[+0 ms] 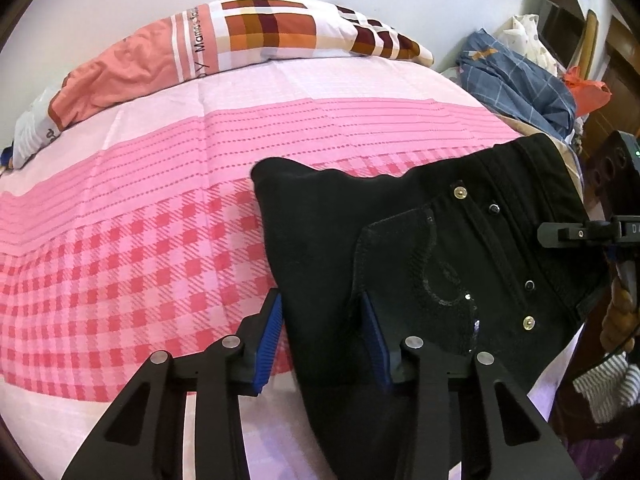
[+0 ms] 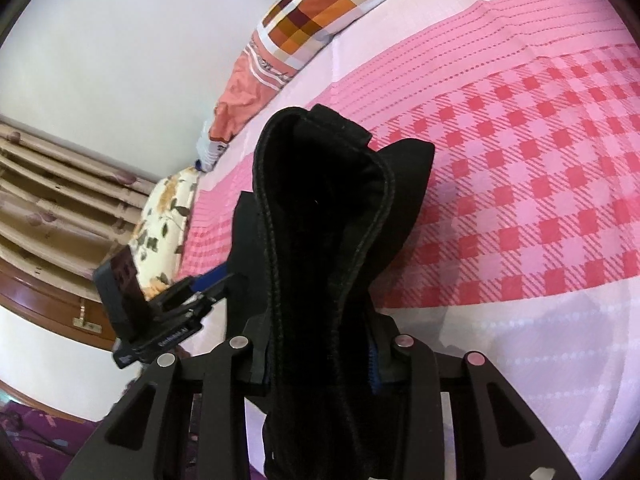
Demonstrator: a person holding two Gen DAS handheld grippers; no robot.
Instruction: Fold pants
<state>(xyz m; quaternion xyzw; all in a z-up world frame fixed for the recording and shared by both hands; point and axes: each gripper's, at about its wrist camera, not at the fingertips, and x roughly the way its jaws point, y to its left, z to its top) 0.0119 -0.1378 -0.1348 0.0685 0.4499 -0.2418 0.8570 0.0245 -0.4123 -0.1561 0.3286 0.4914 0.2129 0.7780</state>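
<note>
Black pants (image 1: 420, 220) with metal rivets and a sequinned back pocket hang lifted over the pink checked bedsheet (image 1: 160, 208). My left gripper (image 1: 320, 300) is shut on a fold of the pants, its blue pads (image 1: 272, 324) pressing on the cloth from both sides. At the far right of this view a finger of my right gripper (image 1: 560, 234) reaches the waistband edge. In the right wrist view the thick, doubled-over waistband of the pants (image 2: 320, 184) stands up between the jaws of my right gripper (image 2: 320, 356), which is shut on it. My left gripper (image 2: 208, 280) shows at the left, on the same garment.
A checked orange-and-brown pillow (image 1: 280, 32) lies at the head of the bed. A pile of blue plaid cloth (image 1: 516, 80) and an orange bag (image 1: 584, 88) sit at the right. A floral pillow (image 2: 168, 220) and beige curtains (image 2: 60, 200) are beyond the bed's edge.
</note>
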